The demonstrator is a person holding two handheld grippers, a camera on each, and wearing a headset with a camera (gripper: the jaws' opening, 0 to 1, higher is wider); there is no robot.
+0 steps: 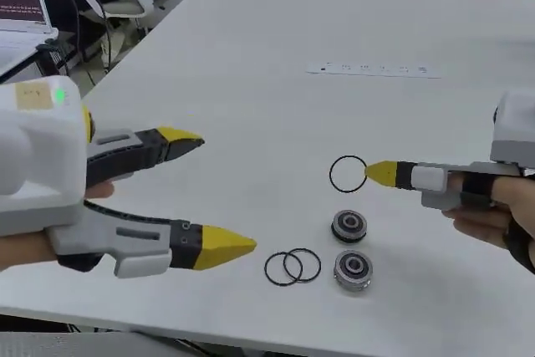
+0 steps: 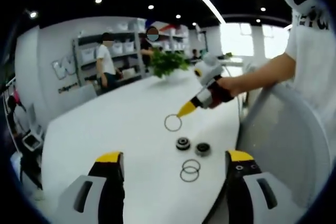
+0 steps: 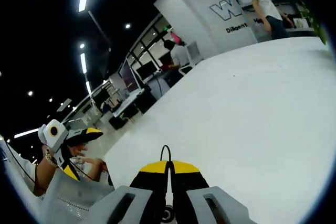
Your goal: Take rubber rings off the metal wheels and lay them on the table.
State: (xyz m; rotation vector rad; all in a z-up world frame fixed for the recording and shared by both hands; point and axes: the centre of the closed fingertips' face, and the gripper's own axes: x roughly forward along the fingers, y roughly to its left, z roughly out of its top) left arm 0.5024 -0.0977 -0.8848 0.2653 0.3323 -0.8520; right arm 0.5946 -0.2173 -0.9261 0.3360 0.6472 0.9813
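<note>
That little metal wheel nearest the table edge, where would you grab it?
Across its outer rim, coming straight down from above: the near wheel lies flat, with its round side wall exposed. The open left gripper looks handiest for it.

Rubber ring (image 3: 166, 147) — mostly hidden behind the right hand-held gripper (image 3: 168, 165).

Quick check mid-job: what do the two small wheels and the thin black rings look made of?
The two small round silvery wheels look like bare metal: bright grey shine on the rims, darker centres. The thin black rings, two lying overlapped on the white table and one pinched in the right gripper, look like matt rubber, probably: thin, dark, no gleam.
</note>
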